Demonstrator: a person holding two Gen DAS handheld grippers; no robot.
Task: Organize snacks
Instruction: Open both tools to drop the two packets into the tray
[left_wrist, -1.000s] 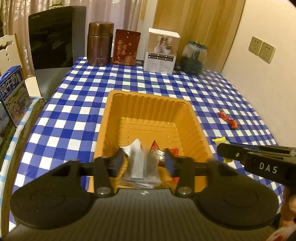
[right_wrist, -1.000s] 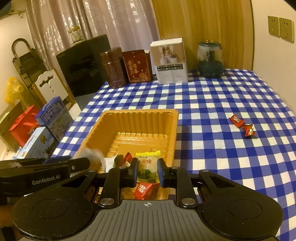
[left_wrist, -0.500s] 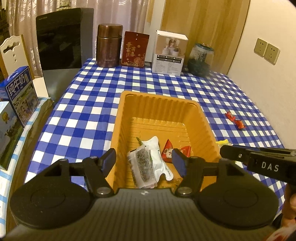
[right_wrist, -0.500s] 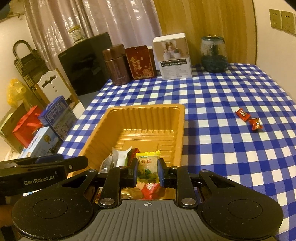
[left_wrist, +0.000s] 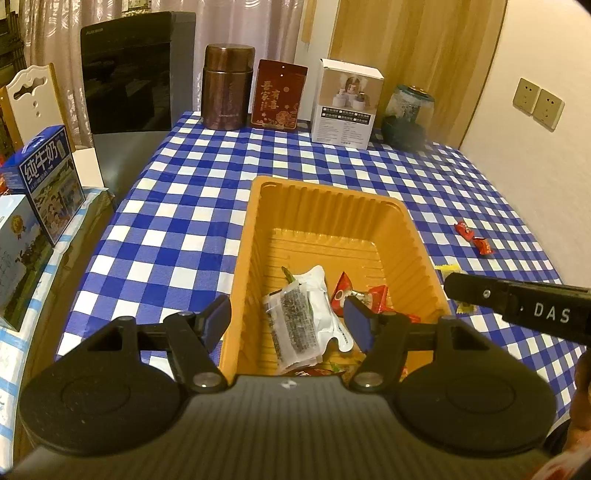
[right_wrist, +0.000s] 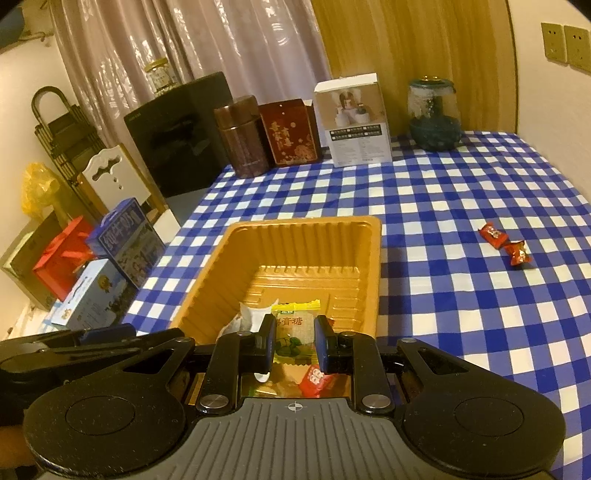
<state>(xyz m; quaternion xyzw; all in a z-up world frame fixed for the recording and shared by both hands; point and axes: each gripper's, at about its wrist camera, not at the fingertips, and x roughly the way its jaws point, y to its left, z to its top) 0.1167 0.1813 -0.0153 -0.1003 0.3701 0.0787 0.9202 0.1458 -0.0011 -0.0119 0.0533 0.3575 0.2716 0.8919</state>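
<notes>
An orange tray (left_wrist: 328, 195) (right_wrist: 306, 229) sits on the blue checked tablecloth. In its near end lie a clear packet of dark snack (left_wrist: 293, 325), a white packet (left_wrist: 323, 295) and red candies (left_wrist: 343, 291). My left gripper (left_wrist: 287, 321) hovers open above them with nothing between its pads. My right gripper (right_wrist: 295, 339) is shut on a yellow-green candy packet (right_wrist: 295, 328) over the tray's near end; its side shows as a black bar (left_wrist: 517, 302) right of the tray. Two red candies (right_wrist: 493, 234) (left_wrist: 474, 236) lie on the cloth to the right.
Along the table's far edge stand a brown canister (left_wrist: 225, 86), a red box (left_wrist: 279, 96), a white box (left_wrist: 345, 103) and a glass jar (left_wrist: 406, 114). Blue milk cartons (left_wrist: 48, 181) stand off the left edge. A wall runs along the right.
The clear and white packets that stood between the left fingers now lie flat in the tray, and the left gripper has drawn back a little. The right gripper still holds the yellow packet.
</notes>
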